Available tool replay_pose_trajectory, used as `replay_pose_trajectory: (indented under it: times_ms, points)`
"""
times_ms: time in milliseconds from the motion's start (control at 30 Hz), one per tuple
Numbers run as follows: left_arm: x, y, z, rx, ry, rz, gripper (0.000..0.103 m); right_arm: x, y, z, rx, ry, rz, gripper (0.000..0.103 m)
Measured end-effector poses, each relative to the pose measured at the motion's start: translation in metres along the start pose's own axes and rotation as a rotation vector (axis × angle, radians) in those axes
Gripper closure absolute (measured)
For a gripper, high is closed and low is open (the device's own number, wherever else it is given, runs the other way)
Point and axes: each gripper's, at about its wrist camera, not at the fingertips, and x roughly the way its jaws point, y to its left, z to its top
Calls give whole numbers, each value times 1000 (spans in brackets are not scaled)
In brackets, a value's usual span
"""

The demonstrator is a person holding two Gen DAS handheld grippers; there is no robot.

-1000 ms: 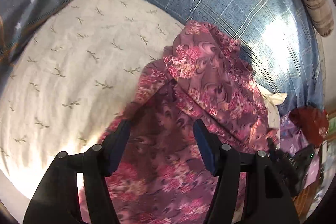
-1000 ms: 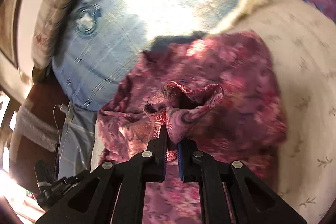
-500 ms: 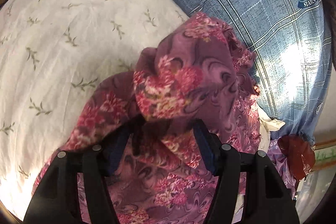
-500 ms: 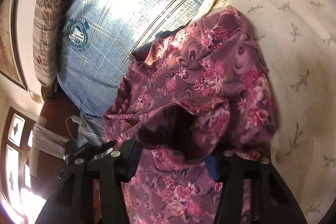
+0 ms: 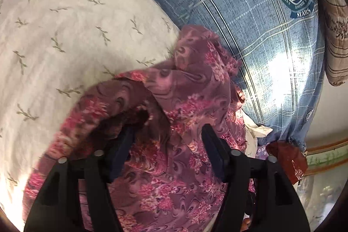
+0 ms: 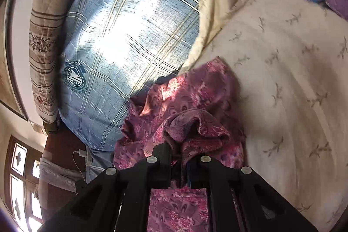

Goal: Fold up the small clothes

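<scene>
We are mid-fold: our right gripper (image 6: pixel 181 163) pinches a bunched edge of the floral garment (image 5: pixel 191 88) while our left gripper (image 5: pixel 167 145) opens over loose cloth, which needs regrasping next.

Crumpled pink-and-purple floral garment on the cream pillow

The floral garment (image 5: pixel 178 101) is lying rumpled over the edge of the cream pillow (image 5: pixel 76 36) (the one printed with small leaf sprigs), its far end reaching off that pillow toward the blue side. One fold is standing bunched up off the pillow in the right wrist view (image 6: pixel 191 125), while the rest is spreading loosely, creased and uneven.
</scene>
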Motion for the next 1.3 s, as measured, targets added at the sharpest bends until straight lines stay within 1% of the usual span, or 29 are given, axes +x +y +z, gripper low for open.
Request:
replay_pose_trajectory:
  times_ms: [33,100,133,167,200,233,267,333,367,400,433,533,600,667,733,767,833,933,967,1000,1033,1100,1133,1167,1233,1267,1300]
  points:
    - [2,-5,-1,4,-12,11,27,-2,-1,-1,-2,2,3,92]
    - [10,-9,1,3,-29,21,26,-3,1,-1,-7,4,10,91]
    - [13,-9,2,-19,-16,22,26,-6,2,0,-11,5,15,91]
    - [13,-8,2,-53,-4,-5,26,-7,3,0,-15,6,19,91]
    - [8,-11,0,-82,-12,-69,26,-6,7,1,-20,9,23,91]
    - [0,-14,-4,-81,-27,-100,26,-7,11,0,-28,11,24,91]
    - [-11,-20,-8,-59,-59,-122,25,-8,12,-1,-34,14,25,91]
    - [-20,-27,-13,-24,-86,-127,24,-5,16,-1,-44,20,28,91]
    - [-21,-28,-15,-22,-73,-126,24,-4,16,-1,-44,19,29,91]
    - [-23,-26,-16,-42,-51,-150,24,-4,17,-1,-43,19,33,91]
    - [-26,-25,-17,-57,-48,-188,24,-3,16,-1,-42,20,35,91]
    - [-35,-27,-20,-62,-61,-235,23,-4,14,-3,-34,23,40,91]
    - [-27,-34,-20,-25,-48,-206,23,-4,12,-4,-35,24,37,91]
    - [-12,-36,-17,-19,-30,-188,23,-3,10,-4,-26,24,34,91]
    - [7,-32,-12,-10,-13,-121,23,-2,7,-4,-11,27,39,91]
    - [16,-26,-8,-32,-5,-98,23,-2,6,-4,-9,29,38,90]
    - [34,-11,2,-93,21,-107,23,-1,6,-4,-17,36,37,90]
    - [42,-8,16,-111,0,-115,25,2,9,-2,-48,43,26,91]
    - [39,-11,19,-105,-17,-120,30,3,10,-1,-53,42,28,91]
    - [36,-18,24,-76,-44,-129,55,3,11,1,-63,41,32,91]
    - [31,-25,27,-42,-52,-125,78,4,16,4,-83,36,23,92]
    - [14,-40,33,9,-73,-141,93,4,26,8,-115,27,19,94]
    - [3,-45,33,27,-98,-149,95,2,36,13,-130,23,36,94]
    - [-16,-50,32,50,-149,-159,95,-3,44,17,-135,11,67,94]
    - [-46,-53,26,68,-226,-177,94,-22,62,26,-135,-42,166,94]
    - [-58,-52,22,75,-250,-180,94,-30,67,28,-138,-70,188,94]
    - [-67,-48,16,93,-256,-164,94,-36,69,29,-142,-85,198,94]
